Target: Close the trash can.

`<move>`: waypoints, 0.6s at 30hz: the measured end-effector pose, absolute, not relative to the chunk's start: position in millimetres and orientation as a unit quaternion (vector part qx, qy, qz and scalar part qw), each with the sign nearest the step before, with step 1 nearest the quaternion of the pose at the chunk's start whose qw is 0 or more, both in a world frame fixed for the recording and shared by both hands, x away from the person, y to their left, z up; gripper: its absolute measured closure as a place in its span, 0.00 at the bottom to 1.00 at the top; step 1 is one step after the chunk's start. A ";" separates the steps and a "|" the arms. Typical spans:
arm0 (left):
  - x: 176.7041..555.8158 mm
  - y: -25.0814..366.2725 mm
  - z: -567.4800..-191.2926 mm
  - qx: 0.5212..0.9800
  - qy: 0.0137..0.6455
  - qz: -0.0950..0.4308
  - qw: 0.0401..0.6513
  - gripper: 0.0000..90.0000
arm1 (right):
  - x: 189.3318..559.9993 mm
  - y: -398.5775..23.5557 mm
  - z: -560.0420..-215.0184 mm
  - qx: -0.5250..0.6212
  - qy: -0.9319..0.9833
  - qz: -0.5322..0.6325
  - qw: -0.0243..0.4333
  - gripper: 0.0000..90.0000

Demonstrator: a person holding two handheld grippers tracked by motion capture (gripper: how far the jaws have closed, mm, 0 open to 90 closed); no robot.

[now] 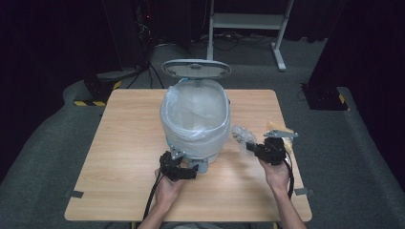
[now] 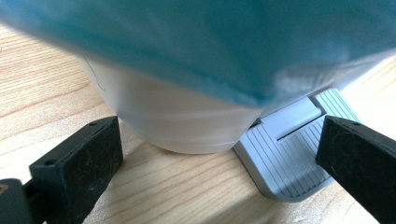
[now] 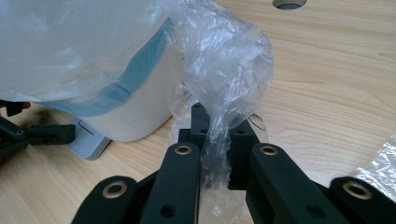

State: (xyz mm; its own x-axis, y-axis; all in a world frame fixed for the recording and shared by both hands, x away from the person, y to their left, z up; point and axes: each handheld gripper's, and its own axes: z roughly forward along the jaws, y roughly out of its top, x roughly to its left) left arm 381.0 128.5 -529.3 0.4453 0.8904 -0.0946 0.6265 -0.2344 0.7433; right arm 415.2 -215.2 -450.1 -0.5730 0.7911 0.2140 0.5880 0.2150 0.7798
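A white pedal bin [image 1: 196, 143] stands mid-table with its lid [image 1: 196, 68] raised and a clear liner bag [image 1: 195, 112] folded over its rim. My left gripper [image 1: 190, 171] is low at the bin's front, open, its jaws either side of the bin base [image 2: 177, 126] and the grey foot pedal [image 2: 289, 154]. Whether it touches the pedal I cannot tell. My right gripper [image 1: 252, 148], to the right of the bin, is shut on a crumpled piece of clear plastic [image 3: 224, 74] that stands up from the jaws beside the bin wall [image 3: 140, 107].
A yellowish packet [image 1: 279, 128] lies on the table [image 1: 124, 143] just beyond the right hand, and more clear plastic [image 3: 383, 163] lies to the right of the right gripper. A white metal frame [image 1: 248, 21] stands on the floor behind the table.
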 end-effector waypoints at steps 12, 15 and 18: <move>381.3 128.6 -529.3 0.766 0.495 0.178 0.370 0.01 | 400.4 -225.5 -435.4 0.440 0.767 0.450 0.122 0.94; 381.2 128.4 -529.2 0.766 0.495 0.178 0.370 0.01 | 397.6 -227.5 -430.8 0.437 0.766 0.454 0.125 0.94; 381.0 128.1 -529.2 0.765 0.495 0.180 0.370 0.01 | 396.0 -228.0 -428.0 0.437 0.766 0.454 0.125 0.94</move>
